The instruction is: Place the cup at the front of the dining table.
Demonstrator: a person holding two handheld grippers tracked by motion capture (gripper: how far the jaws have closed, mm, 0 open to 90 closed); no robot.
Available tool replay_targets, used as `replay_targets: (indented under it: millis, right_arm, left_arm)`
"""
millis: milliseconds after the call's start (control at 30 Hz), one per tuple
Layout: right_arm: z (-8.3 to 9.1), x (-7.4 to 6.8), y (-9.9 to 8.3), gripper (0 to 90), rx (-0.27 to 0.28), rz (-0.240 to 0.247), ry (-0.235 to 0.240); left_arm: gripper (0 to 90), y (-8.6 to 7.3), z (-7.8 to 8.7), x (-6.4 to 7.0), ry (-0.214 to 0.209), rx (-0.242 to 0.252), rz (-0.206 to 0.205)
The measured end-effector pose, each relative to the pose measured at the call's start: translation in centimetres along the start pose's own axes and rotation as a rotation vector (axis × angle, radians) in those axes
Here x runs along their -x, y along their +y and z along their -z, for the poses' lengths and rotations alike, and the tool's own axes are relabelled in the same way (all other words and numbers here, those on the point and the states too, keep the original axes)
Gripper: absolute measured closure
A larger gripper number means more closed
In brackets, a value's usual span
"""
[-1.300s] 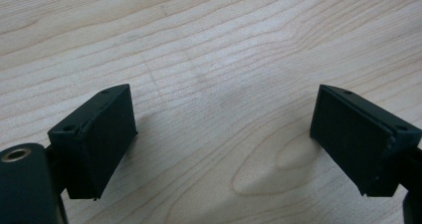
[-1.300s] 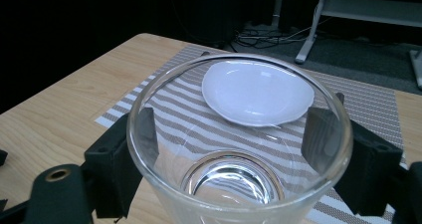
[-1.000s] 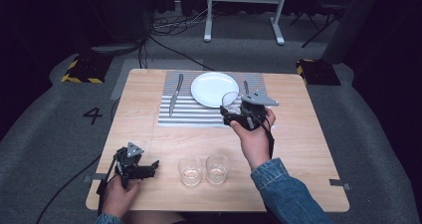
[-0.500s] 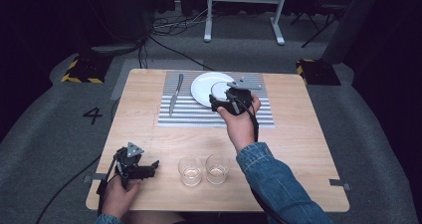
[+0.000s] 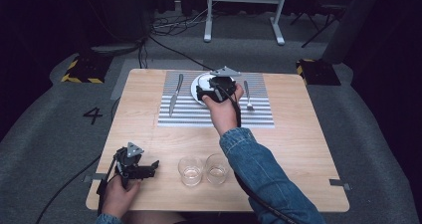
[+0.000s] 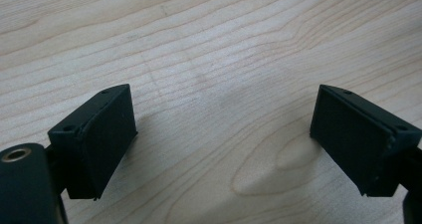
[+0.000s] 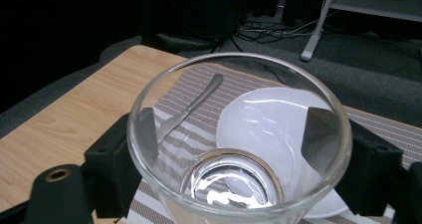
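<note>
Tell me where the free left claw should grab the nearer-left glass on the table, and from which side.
Grip the left glass across its side wall, near mid-height, jaws straddling it. Come in level from its left, where the open left claw already sits. It stands upright and round, so the wall offers two opposite faces. The second glass stands close on its right, so that side is likely too tight.

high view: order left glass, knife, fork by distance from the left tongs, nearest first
1. Left glass: just to the right of the left tongs, at the table's near edge.
2. Knife: on the placemat's left side.
3. Fork: on the placemat's right side, beyond the plate.
</note>
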State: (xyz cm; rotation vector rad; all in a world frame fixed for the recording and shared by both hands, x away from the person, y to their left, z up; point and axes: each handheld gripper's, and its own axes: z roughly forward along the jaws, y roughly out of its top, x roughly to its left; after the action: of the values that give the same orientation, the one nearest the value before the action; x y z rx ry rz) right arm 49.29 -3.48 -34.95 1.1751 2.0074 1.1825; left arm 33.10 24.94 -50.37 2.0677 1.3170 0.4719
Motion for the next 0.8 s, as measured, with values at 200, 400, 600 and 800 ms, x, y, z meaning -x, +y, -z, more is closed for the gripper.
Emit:
replay_targets:
  millis: [200, 400, 600, 800]
  right_arm:
    - [-1.6, -0.8, 0.7, 19.4, -0.009, -0.005, 0.012]
    - [-3.6, -1.4, 1.0, 19.4, -0.018, -0.024, 0.02]
    - [-5.4, -2.0, 1.2, 19.4, -0.05, -0.01, 0.011]
    - [-7.1, -2.5, 0.9, 19.4, -0.086, -0.023, 0.015]
  left_arm:
    - [10.9, 0.0, 0.0, 0.0, 0.0, 0.0, 0.0]
    - [10.9, 0.0, 0.0, 0.0, 0.0, 0.0, 0.0]
    - [10.9, 0.0, 0.0, 0.0, 0.0, 0.0, 0.0]
    - [10.9, 0.0, 0.0, 0.0, 0.0, 0.0, 0.0]
